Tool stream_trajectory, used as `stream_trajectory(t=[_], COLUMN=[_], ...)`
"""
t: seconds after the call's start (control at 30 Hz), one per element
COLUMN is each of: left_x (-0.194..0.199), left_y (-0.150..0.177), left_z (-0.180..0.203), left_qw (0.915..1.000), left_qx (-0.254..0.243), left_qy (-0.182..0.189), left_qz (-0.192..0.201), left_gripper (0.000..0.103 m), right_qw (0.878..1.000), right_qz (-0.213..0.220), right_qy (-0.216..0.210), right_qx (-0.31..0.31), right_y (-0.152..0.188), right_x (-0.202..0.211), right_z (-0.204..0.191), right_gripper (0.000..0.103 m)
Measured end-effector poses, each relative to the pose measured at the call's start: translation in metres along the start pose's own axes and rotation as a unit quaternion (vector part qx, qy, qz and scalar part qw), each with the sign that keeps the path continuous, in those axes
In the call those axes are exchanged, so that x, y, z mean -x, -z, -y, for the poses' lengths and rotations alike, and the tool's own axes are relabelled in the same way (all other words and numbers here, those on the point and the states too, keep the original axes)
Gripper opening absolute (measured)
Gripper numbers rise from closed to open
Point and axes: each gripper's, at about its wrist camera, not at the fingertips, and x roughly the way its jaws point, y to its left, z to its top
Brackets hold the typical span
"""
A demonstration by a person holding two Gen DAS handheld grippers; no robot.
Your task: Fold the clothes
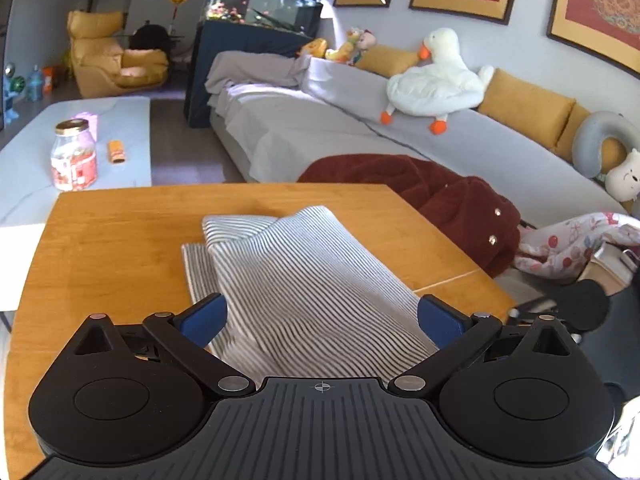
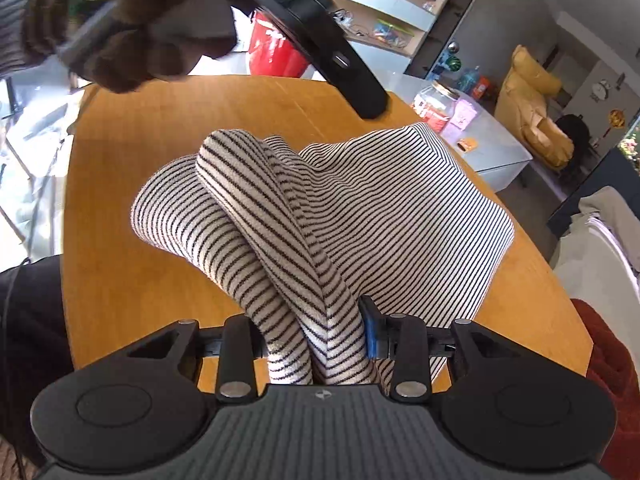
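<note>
Right hand-held gripper point(image 2: 316, 344) clamped on striped garment point(image 2: 360, 208) above the counter point(image 2: 120, 280). Left hand-held gripper point(image 1: 320, 316) spread apart over garment

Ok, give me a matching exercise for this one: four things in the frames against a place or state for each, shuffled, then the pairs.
Things:
1. left gripper
2. right gripper
3. glass jar
4. dark red garment

Places or states:
A. on the pale coffee table
B. clamped on a bunched striped fold
C. on the sofa beyond the wooden table's edge
D. fingers spread wide either side of the striped garment

Pairs: 1-D, 2-B, 3-A, 4-C
</note>
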Motion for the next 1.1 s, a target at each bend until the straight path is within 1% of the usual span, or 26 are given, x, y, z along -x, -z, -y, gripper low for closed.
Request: stream_trajectory(t=[0.07,0.17,0.23,0.3,0.4,0.47,0.5,0.57,0.63,0.7,0.73,0.77,0.8,0.87,0.93,1.0,1.1], left_x=[-0.028,-0.053,-0.056,-0.054,-0.052,-0.051,-0.048,-0.041,-0.026,-0.006,0.005,0.015,0.023,0.040,0.046,0.048,0.044], left_y=[-0.002,0.004,0.009,0.015,0.024,0.028,0.029,0.032,0.033,0.033,0.032,0.031,0.027,0.020,0.010,0.000,-0.012], left_z=[0.001,-0.003,-0.015,-0.022,-0.025,-0.026,-0.030,-0.036,-0.045,-0.055,-0.059,-0.061,-0.059,-0.056,-0.046,-0.034,-0.011], left_qw=[0.9993,0.9941,0.9938,0.9953,0.9943,0.9938,0.9943,0.9952,0.9967,0.9979,0.9985,0.9989,0.9993,0.9999,0.9999,0.9989,0.9948], left_qx=[-0.021,-0.070,-0.065,-0.054,-0.063,-0.066,-0.061,-0.050,-0.033,-0.012,-0.002,0.005,0.004,0.000,-0.013,-0.029,-0.060], left_qy=[-0.013,-0.061,-0.058,-0.031,-0.003,0.010,0.010,0.011,0.000,-0.016,-0.017,-0.017,-0.015,-0.010,0.006,0.028,0.070], left_qz=[-0.027,-0.057,-0.068,-0.074,-0.086,-0.089,-0.087,-0.084,-0.075,-0.062,-0.053,-0.043,-0.033,-0.012,0.006,0.023,0.044], left_gripper=[0.103,0.103,0.103,0.103,0.099,0.099,0.099,0.096,0.095,0.095,0.095,0.096,0.097,0.098,0.099,0.099,0.100], right_qw=[1.000,0.997,0.995,0.992,0.986,0.980,0.977,0.975,0.975,0.977,0.978,0.979,0.982,0.986,0.988,0.991,0.995], right_qz=[-0.008,-0.014,-0.018,-0.021,-0.015,-0.026,-0.034,-0.054,-0.070,-0.080,-0.082,-0.077,-0.073,-0.069,-0.064,-0.054,-0.032], right_qy=[-0.021,-0.031,-0.037,-0.045,-0.080,-0.117,-0.134,-0.156,-0.171,-0.169,-0.166,-0.164,-0.161,-0.147,-0.140,-0.123,-0.097], right_qx=[0.019,0.062,0.091,0.119,0.147,0.159,0.162,0.146,0.125,0.107,0.099,0.087,0.072,0.043,0.024,0.016,0.012], right_y=[-0.002,-0.019,-0.031,-0.043,-0.069,-0.082,-0.088,-0.092,-0.094,-0.088,-0.084,-0.081,-0.080,-0.079,-0.076,-0.074,-0.073], right_x=[0.019,0.059,0.086,0.110,0.104,0.074,0.055,0.013,-0.024,-0.053,-0.064,-0.071,-0.075,-0.080,-0.076,-0.067,-0.046], right_z=[-0.002,0.007,0.013,0.021,0.052,0.070,0.079,0.097,0.114,0.126,0.130,0.135,0.139,0.146,0.152,0.155,0.160], right_gripper=[0.032,0.029,0.028,0.028,0.028,0.028,0.029,0.030,0.036,0.043,0.048,0.061,0.077,0.091,0.094,0.101,0.103])
